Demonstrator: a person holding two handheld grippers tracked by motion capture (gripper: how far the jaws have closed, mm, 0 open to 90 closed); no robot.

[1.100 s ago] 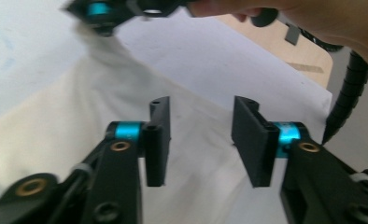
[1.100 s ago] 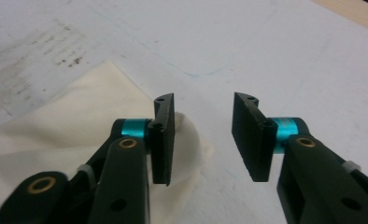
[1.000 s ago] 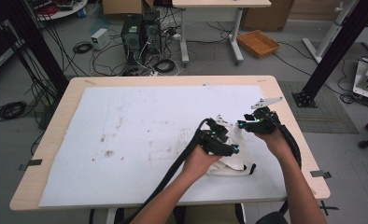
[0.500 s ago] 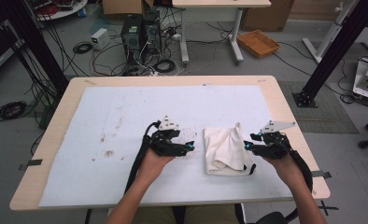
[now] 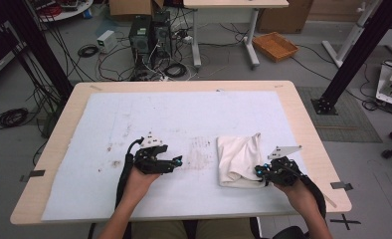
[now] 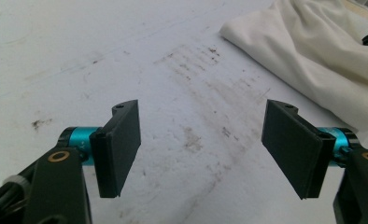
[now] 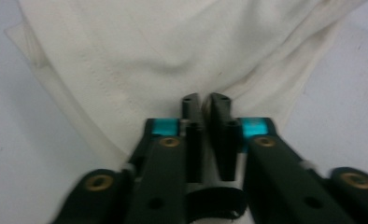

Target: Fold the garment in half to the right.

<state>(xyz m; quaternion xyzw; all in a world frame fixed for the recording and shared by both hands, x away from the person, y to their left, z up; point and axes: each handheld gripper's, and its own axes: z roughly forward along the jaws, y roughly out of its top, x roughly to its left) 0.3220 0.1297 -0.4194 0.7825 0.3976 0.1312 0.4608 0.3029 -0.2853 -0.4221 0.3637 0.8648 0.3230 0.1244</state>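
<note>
White cloth (image 5: pixel 240 159): a cream-white fabric piece, folded and creased, lying flat on the right half of the table's white mat (image 5: pixel 184 124), stitched hem visible along its edge.

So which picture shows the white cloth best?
The high view: the whole folded white cloth lies on the table's mat, the right gripper at its near corner. The right gripper view shows a close stretch with seams, its jaws together at the edge. The left gripper view catches one corner.

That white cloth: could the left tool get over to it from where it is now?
Probably yes. The left tool is open, and bare table cover lies between it and the white cloth; the right tool sits at the cloth's far corner.
</note>
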